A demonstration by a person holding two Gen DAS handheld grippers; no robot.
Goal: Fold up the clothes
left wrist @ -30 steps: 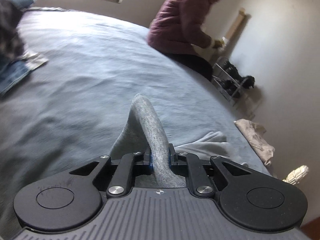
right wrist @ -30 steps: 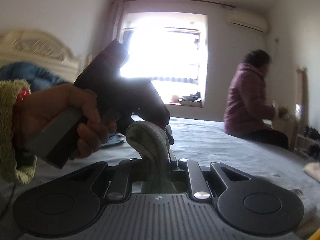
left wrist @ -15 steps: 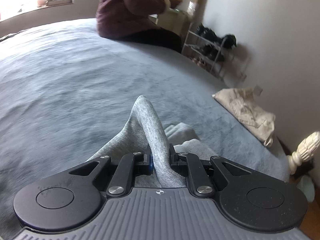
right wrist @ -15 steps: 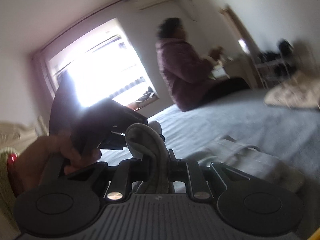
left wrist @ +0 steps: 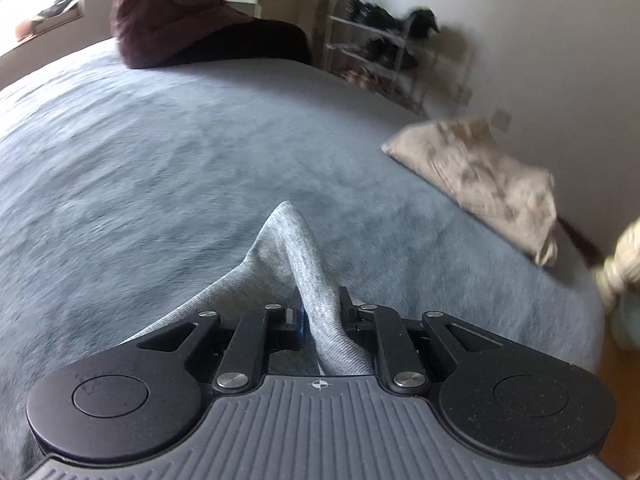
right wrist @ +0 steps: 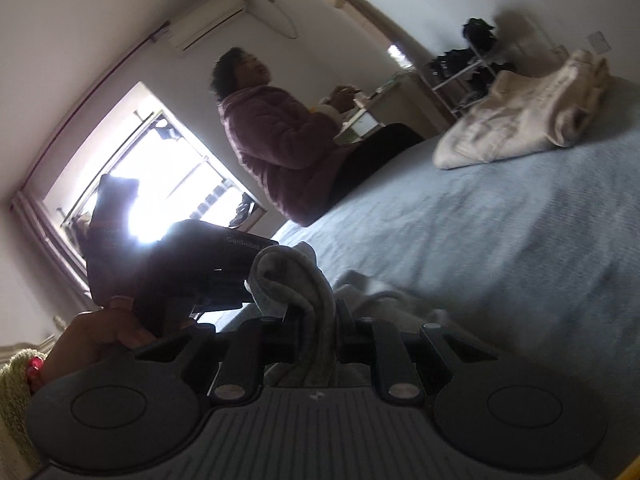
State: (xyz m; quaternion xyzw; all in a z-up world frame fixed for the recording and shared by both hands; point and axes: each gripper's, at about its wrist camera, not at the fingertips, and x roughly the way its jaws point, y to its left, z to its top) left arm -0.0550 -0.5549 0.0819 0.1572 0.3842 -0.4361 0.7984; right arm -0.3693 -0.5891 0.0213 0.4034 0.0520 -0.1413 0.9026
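A light grey garment [left wrist: 288, 240] lies on the blue-grey bed cover [left wrist: 160, 160], with one fold rising in a peak. My left gripper [left wrist: 320, 310] has that fold between its pads; its jaws are opening and the cloth still fills the gap. In the right wrist view, another bunched fold of the same grey garment [right wrist: 280, 272] stands up, and my right gripper [right wrist: 314, 312] is shut on it. The rest of the cloth trails onto the bed behind. Just left of that fold, a hand [right wrist: 100, 332] holds the black body of the left gripper [right wrist: 192, 264].
A person in a maroon jacket [left wrist: 168, 12] sits on the bed's far edge. A folded beige garment [left wrist: 480, 176] lies near the bed's right edge by the wall. A shoe rack [left wrist: 384, 56] stands against the wall beyond, and a pale bedpost knob [left wrist: 616, 264] shows at the right.
Both grippers swung towards the beige garment's side of the bed, carrying the grey cloth lower. The right wrist view has rolled, tilting the room. The left jaws stand slightly wider.
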